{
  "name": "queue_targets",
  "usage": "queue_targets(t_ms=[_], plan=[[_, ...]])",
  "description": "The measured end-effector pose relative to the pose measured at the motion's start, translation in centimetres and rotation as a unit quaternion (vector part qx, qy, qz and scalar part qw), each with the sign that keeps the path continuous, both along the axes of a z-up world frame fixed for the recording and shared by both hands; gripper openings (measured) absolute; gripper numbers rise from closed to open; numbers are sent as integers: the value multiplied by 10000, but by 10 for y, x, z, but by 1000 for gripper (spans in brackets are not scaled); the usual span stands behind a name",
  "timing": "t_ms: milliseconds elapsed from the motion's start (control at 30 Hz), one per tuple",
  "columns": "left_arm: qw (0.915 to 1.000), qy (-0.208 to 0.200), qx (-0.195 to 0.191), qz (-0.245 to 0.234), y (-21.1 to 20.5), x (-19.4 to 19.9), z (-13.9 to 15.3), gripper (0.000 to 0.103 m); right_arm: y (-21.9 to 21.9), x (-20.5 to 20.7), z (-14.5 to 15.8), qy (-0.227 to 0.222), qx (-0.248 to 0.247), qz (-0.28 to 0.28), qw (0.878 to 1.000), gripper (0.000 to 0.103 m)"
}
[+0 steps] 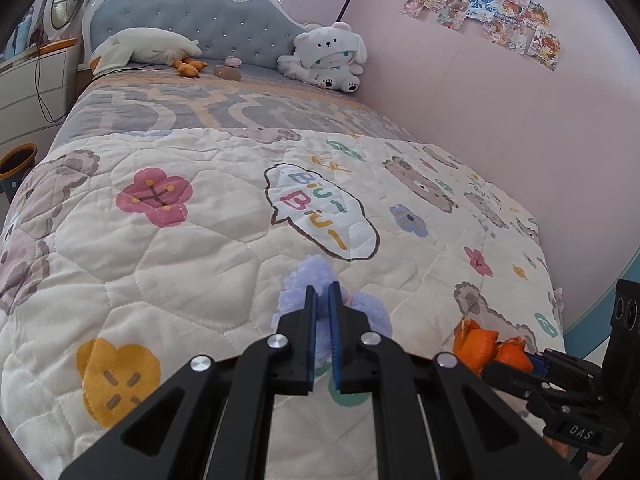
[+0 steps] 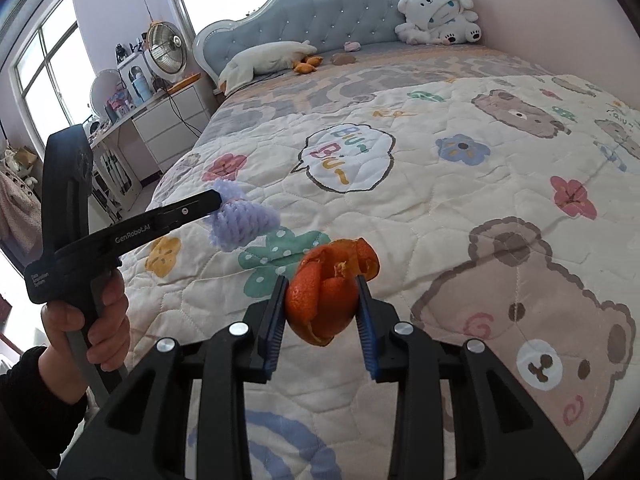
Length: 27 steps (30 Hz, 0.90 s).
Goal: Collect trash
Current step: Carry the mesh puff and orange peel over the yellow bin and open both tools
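Note:
My left gripper [image 1: 323, 289] is shut on a fuzzy lilac knitted piece [image 1: 296, 280] and holds it above the patterned quilt [image 1: 192, 240]. It also shows in the right wrist view [image 2: 218, 200], with the lilac piece [image 2: 244, 224] hanging from its tips. My right gripper [image 2: 322, 282] is shut on a curled orange peel [image 2: 328, 288] above the quilt [image 2: 460, 208]. In the left wrist view the peel [image 1: 480, 344] shows at the lower right, at the right gripper's fingertips [image 1: 534, 360].
A white plush bear [image 1: 328, 58] and a white goose plush [image 1: 144, 46] lie by the grey headboard [image 1: 224, 20]. Small orange bits [image 1: 190, 66] and a brown lump [image 1: 227, 73] lie near the pillows. A dark bin [image 1: 16, 164], white drawers [image 2: 172, 120] and a fan [image 2: 166, 48] stand left of the bed.

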<state>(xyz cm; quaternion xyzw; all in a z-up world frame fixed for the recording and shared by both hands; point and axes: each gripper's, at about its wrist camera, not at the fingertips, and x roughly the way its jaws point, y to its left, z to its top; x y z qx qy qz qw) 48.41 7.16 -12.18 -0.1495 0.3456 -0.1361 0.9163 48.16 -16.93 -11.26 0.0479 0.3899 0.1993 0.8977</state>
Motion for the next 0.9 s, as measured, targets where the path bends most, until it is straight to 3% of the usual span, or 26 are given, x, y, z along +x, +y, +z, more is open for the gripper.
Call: queue_targets(t_ms=[567, 900], plan=[[9975, -670, 222, -43, 12, -149, 65, 5, -65, -158, 108, -923, 252, -474, 9943, 31], [9925, -1157, 93, -372, -19, -247, 111, 6, -90, -255, 143, -1225, 352, -724, 9892, 31]])
